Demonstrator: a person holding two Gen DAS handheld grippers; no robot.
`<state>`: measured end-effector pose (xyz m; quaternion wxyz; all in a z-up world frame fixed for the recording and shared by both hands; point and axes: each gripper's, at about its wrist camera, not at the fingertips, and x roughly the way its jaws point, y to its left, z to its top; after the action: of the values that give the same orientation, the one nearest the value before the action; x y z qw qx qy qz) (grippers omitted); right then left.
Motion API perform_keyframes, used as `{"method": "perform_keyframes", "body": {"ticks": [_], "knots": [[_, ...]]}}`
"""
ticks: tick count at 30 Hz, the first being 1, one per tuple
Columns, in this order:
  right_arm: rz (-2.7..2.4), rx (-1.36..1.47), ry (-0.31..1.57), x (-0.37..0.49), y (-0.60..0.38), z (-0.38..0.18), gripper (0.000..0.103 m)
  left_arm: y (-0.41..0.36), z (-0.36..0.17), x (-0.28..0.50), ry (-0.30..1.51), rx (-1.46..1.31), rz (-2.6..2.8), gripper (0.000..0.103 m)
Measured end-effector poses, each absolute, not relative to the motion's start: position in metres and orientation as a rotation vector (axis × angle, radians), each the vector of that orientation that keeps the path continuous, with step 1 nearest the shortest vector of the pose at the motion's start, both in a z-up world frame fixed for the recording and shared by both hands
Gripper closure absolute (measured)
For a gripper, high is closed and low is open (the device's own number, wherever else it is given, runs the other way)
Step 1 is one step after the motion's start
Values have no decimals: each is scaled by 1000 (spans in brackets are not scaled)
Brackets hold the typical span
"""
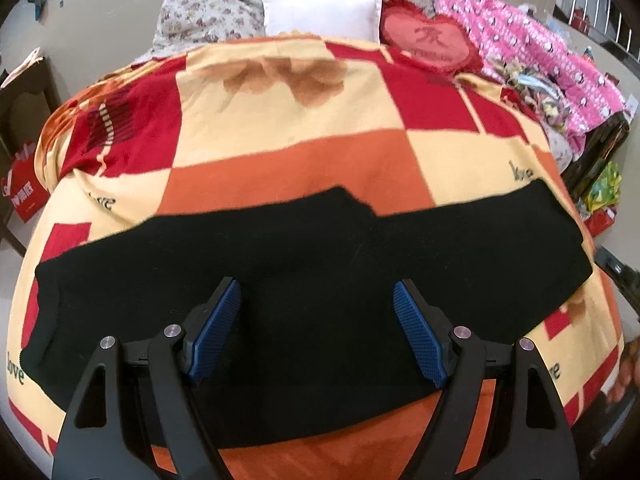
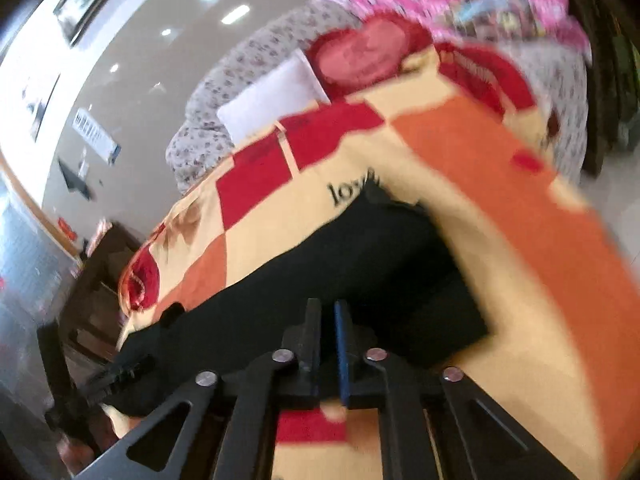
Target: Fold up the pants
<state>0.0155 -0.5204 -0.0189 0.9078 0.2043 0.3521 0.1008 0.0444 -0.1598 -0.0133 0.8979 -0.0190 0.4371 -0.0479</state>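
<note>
While the left tongs [image 1: 318, 300] gape, black pants [image 1: 320, 248] lie spread beneath them.

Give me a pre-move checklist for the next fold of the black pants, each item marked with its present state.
1. Black pants lie spread flat across the checkered blanket: ok.
2. Left gripper open, over the pants: ok.
3. Left gripper holds fabric: not ok, nothing between its fingers.
4. Right gripper shut: ok.
5. Right gripper pinches pants fabric: cannot tell, view is blurred.
6. White pillow and heart cushion lie apart from the pants: ok.
</note>
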Motion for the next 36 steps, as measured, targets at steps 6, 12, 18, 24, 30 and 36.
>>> {"method": "perform_keyframes", "body": {"ticks": [6,12,18,24,30,36], "knots": [[210,474,780,17,-535,-33,100,-171,-18,44,932,-22,-114,24],[182,480,800,38,-521,-49,57,-167,-17,42,930,-35,-107,24],[229,525,773,63,-515,-54,96,-167,-15,41,934,-50,-111,24],[211,444,737,17,-525,-29,98,-167,-10,38,909,-45,-118,24],[205,488,812,30,-530,-55,95,-180,-15,37,928,-30,-143,24],[59,434,785,8,-554,-36,81,-194,-12,40,920,-2,-158,24]]}}
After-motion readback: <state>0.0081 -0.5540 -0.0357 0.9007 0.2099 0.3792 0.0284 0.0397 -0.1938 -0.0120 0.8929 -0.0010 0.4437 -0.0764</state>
